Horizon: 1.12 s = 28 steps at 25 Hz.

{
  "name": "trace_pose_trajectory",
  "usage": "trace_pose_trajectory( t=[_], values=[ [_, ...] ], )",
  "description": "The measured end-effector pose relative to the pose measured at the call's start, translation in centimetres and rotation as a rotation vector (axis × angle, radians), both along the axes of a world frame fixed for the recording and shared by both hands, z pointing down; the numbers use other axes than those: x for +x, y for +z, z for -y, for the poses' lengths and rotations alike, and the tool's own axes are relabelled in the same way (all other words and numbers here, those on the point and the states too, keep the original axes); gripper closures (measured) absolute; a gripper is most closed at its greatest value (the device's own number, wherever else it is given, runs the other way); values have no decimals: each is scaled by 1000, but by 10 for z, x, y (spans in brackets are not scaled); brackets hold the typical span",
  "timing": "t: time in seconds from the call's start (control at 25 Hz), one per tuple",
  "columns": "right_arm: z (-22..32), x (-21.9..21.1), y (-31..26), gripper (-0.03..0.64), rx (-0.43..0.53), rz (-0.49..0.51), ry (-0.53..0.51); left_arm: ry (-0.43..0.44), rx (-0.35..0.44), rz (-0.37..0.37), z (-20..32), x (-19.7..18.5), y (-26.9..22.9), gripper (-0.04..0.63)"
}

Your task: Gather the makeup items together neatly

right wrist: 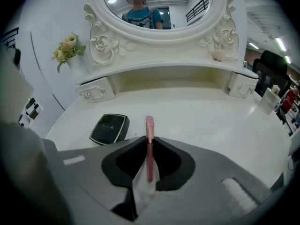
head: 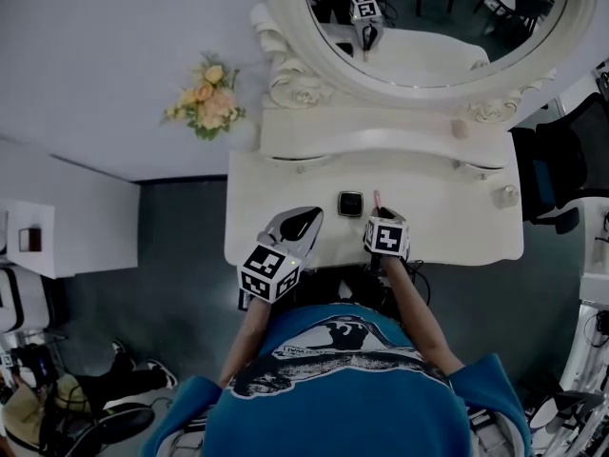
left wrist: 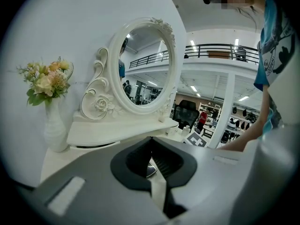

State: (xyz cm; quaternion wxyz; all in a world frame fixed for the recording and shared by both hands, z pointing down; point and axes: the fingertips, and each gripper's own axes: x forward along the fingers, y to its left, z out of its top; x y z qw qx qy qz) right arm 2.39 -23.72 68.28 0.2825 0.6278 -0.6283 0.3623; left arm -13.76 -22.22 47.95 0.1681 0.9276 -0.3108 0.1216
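A slim pink makeup stick [right wrist: 149, 125] sticks out forward from my right gripper [right wrist: 149, 139], which is shut on it just above the white vanity top [right wrist: 201, 121]. In the head view the pink stick [head: 377, 199] points toward the mirror, with the right gripper [head: 378, 214] near the table's front edge. A black square compact [right wrist: 109, 128] lies flat just left of the stick, the same compact [head: 350, 203] sitting between both grippers. My left gripper [head: 304, 220] hovers left of the compact; its jaws [left wrist: 151, 142] meet at the tips with nothing held.
A white vase of flowers [left wrist: 54, 121] stands at the table's left. A raised shelf [right wrist: 168, 69] under the oval mirror [head: 428, 17] carries a small beige object [right wrist: 218, 55]. A small clear bottle [head: 505, 196] stands at the right end. A black chair [head: 561, 169] is beyond.
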Motion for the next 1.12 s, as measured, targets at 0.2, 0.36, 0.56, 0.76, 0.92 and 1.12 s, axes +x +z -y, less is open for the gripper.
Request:
trace_pose_trajectory(
  t=[0.2, 0.36, 0.56, 0.76, 0.92, 1.12],
  values=[
    [1, 1, 0, 566, 10, 14, 17, -2, 3, -4, 1, -7, 0, 583],
    [1, -1, 0, 551, 17, 45, 17, 8, 4, -5, -3, -6, 0, 583],
    [-2, 1, -1, 515, 17, 67, 9, 11, 7, -12, -9, -6, 0, 583],
    [-3, 12, -14, 506, 55, 62, 2, 17, 15, -33, -11, -2, -4, 583],
    [3, 26, -29, 505, 102, 50, -39, 43, 32, -41, -15, 10, -9, 583],
    [14, 54, -48, 502, 156, -17, -135, 93, 38, -39, -19, 36, -10, 583]
  ],
)
